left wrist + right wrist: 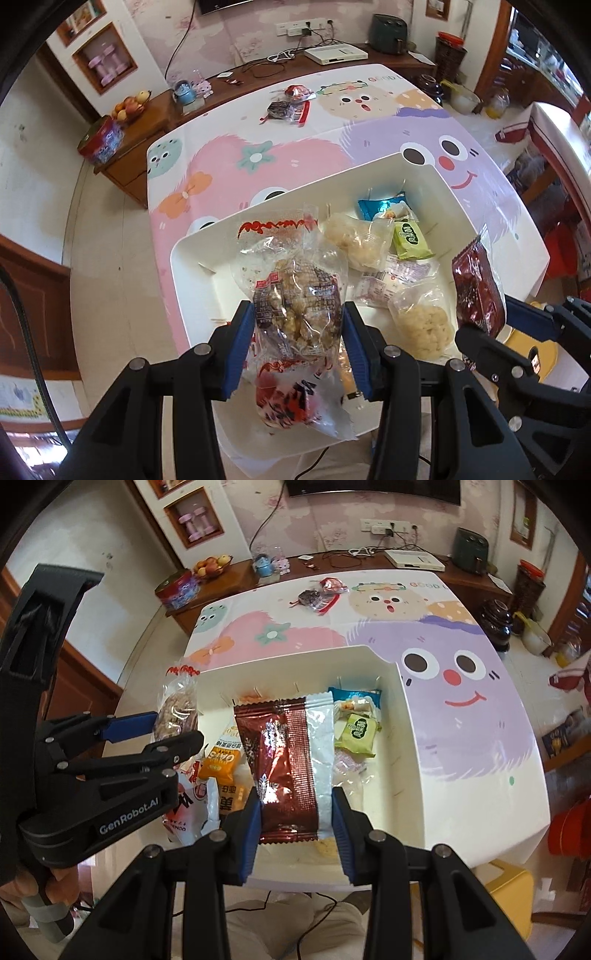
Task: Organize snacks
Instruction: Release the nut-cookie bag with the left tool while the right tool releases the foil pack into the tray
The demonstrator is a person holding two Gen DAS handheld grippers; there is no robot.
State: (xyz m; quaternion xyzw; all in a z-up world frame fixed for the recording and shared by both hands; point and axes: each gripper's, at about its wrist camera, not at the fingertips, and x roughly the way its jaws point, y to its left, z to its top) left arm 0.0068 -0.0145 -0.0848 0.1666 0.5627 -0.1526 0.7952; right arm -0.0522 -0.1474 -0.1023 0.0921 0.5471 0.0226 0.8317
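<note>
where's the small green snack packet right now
In the right wrist view, the small green snack packet lies inside the white bin, right of the dark red foil packet, below a blue packet.

We see a table (295, 635) spread with a cartoon-printed cloth in pink, lilac and white. On its near part sits a white bin (410, 716), its far wall running across the cloth and its right wall beside the purple smiling face. Well apart, towards the far edge, lie two loose snack packets (321, 594), one dark, one clear with red, touching each other. The cloth between them and the bin lies bare.
</note>
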